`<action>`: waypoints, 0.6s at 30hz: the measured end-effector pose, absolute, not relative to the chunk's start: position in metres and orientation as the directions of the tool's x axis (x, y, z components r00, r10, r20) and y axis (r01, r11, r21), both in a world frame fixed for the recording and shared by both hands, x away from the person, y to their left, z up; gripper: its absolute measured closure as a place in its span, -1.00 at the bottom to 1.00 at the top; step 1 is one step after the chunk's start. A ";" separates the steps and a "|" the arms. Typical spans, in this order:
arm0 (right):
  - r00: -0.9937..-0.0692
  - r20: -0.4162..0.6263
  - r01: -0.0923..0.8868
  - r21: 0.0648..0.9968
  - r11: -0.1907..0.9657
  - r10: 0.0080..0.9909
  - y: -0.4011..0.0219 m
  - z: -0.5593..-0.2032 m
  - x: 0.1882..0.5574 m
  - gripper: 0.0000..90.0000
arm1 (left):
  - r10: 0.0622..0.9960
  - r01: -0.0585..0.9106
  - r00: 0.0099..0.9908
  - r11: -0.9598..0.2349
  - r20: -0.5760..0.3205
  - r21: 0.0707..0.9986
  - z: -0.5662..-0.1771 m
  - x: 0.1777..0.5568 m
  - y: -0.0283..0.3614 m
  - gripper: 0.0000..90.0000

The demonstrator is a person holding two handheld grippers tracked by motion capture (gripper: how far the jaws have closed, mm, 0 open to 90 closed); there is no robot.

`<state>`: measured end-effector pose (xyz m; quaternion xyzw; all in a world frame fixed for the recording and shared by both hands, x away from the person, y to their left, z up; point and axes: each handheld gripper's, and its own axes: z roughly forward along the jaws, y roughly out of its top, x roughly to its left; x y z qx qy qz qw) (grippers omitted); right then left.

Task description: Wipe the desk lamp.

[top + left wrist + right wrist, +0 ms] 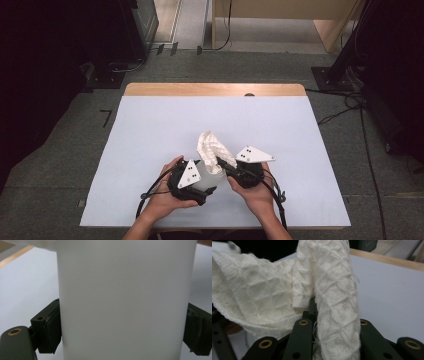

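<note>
White waffle-weave cloth [329, 302], one piece, soft and bunched, rises from the mouth of one smooth, frosted white cylindrical cup [125, 305] near the front middle of the pale bench [150, 130]. Left hand-held gripper [197, 190] clamps the cup's sides between both pads. Right hand-held gripper [222, 162] is pinched tight on a fold of the cloth just above the cup.

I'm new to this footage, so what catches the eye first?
A white waffle-weave cloth rises crumpled at the near middle of the white table, pinched in the right gripper. Beside it, the left gripper clamps a smooth white cylinder.
</note>
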<state>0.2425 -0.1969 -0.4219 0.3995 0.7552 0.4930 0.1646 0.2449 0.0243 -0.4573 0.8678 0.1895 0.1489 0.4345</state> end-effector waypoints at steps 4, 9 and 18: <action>-0.604 0.184 0.494 0.850 0.183 0.775 -0.207 -0.428 0.246 0.73 | 0.478 0.242 0.877 -0.522 0.046 0.818 -0.458 0.249 0.027 -0.81; -0.692 0.208 0.439 0.881 0.175 0.691 -0.201 -0.417 0.238 0.74 | 0.477 0.239 0.877 -0.524 0.050 0.817 -0.457 0.248 0.028 -0.81; -0.624 0.221 0.473 0.871 0.137 0.750 -0.203 -0.428 0.245 0.74 | 0.472 0.235 0.880 -0.538 0.058 0.809 -0.456 0.248 0.028 -0.81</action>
